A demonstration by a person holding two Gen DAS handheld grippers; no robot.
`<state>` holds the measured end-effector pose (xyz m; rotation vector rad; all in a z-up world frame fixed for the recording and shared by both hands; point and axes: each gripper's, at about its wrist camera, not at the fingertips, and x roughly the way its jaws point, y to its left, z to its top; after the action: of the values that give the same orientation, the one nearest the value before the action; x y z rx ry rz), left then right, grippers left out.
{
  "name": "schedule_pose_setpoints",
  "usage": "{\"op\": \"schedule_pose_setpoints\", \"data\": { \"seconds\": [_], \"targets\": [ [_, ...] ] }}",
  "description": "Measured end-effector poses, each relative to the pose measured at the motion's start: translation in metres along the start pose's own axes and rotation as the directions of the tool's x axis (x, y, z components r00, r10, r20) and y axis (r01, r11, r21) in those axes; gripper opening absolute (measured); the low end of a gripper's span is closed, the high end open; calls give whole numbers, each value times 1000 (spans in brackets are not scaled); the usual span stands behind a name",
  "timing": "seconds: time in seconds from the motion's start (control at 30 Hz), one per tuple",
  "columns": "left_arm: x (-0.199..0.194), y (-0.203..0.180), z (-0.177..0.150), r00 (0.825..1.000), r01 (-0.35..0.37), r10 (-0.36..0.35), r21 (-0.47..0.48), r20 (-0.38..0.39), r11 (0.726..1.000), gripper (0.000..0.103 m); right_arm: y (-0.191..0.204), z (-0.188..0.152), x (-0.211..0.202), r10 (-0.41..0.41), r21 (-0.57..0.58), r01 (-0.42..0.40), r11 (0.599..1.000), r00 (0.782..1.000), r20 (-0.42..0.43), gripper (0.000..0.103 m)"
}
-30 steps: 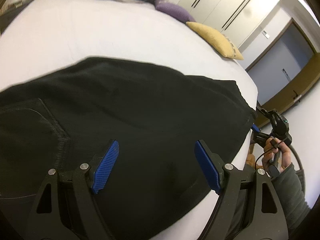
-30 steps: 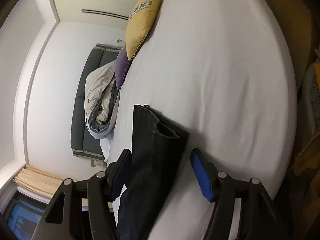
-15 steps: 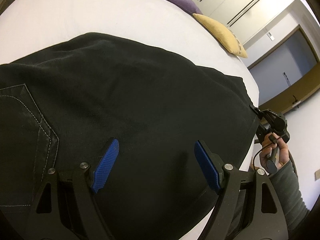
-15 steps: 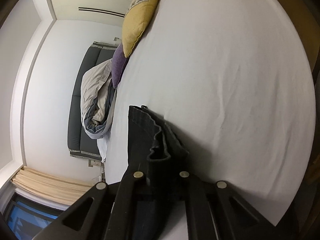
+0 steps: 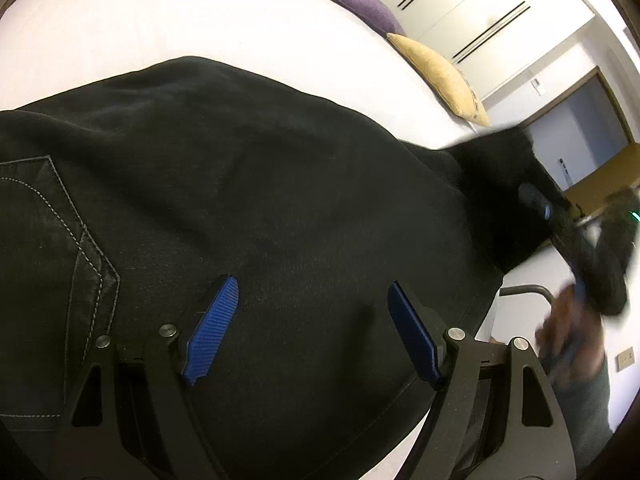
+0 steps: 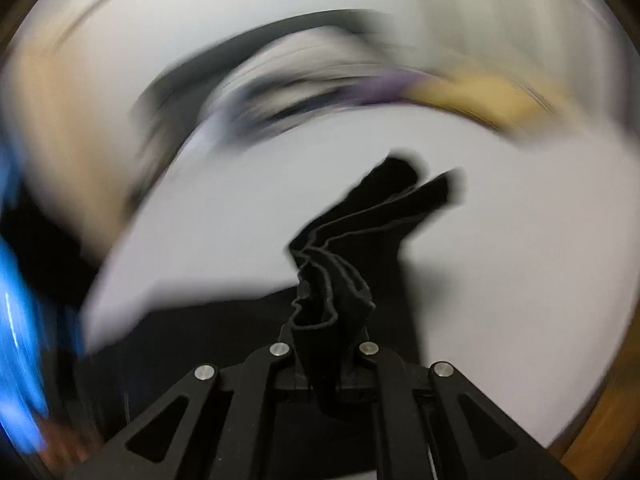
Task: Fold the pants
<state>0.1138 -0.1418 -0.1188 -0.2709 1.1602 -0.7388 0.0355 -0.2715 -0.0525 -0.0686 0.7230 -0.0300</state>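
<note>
Black pants [image 5: 260, 200] lie spread on a white bed [image 5: 120, 20], back pocket stitching at the left. My left gripper [image 5: 312, 328] is open just above the seat area, its blue pads apart over the cloth. My right gripper [image 6: 324, 364] is shut on the bunched hem end of the pants [image 6: 340, 264] and lifts it off the bed. In the left wrist view the right gripper [image 5: 560, 220] shows at the right, blurred, with the leg end raised.
A yellow cushion [image 5: 440, 76] and a purple cushion [image 5: 364, 4] lie at the bed's far side, with a crumpled duvet behind them. White wardrobe doors [image 5: 480, 20] and a doorway [image 5: 580, 132] stand beyond. The right wrist view is heavily blurred.
My right gripper closed on the leg hem, then lifted and swung it fast over the bed. My left gripper moved closer over the seat of the pants and stayed open.
</note>
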Motion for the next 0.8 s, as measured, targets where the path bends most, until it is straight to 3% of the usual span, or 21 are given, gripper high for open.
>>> {"op": "schedule_pose_setpoints", "data": {
  "seconds": [0.07, 0.13, 0.23, 0.3, 0.37, 0.5, 0.67, 0.8],
  "targets": [
    [-6, 5, -1, 999, 25, -24, -22, 22, 999, 77, 44, -19, 26, -49, -152, 36, 988, 995, -86, 6],
    [-13, 8, -1, 999, 45, -44, -50, 29, 998, 77, 60, -35, 44, -93, -167, 72, 983, 988, -124, 6],
    [-26, 12, -1, 995, 96, -93, -109, 37, 989, 87, 61, -36, 45, -113, -122, 101, 987, 988, -101, 6],
    [-32, 15, 1, 988, 149, -142, -162, 59, 975, 95, 63, -35, 42, -135, -153, 121, 981, 987, -84, 6],
    [-32, 15, 5, 977, 213, -205, -207, 60, 955, 96, 68, -32, 36, -157, -181, 145, 973, 986, -52, 6],
    [-23, 7, 16, 963, 267, -270, -226, 22, 937, 96, 82, -26, 20, -183, -200, 182, 963, 983, 15, 6],
    [-6, 19, 33, 942, 312, -335, -338, -10, 888, 96, 104, -22, 10, -185, -261, 194, 945, 981, 60, 7],
    [-3, 27, 41, 915, 370, -403, -431, 16, 823, 97, 112, -19, 11, -167, -268, 178, 947, 984, 66, 7]
  ]
}}
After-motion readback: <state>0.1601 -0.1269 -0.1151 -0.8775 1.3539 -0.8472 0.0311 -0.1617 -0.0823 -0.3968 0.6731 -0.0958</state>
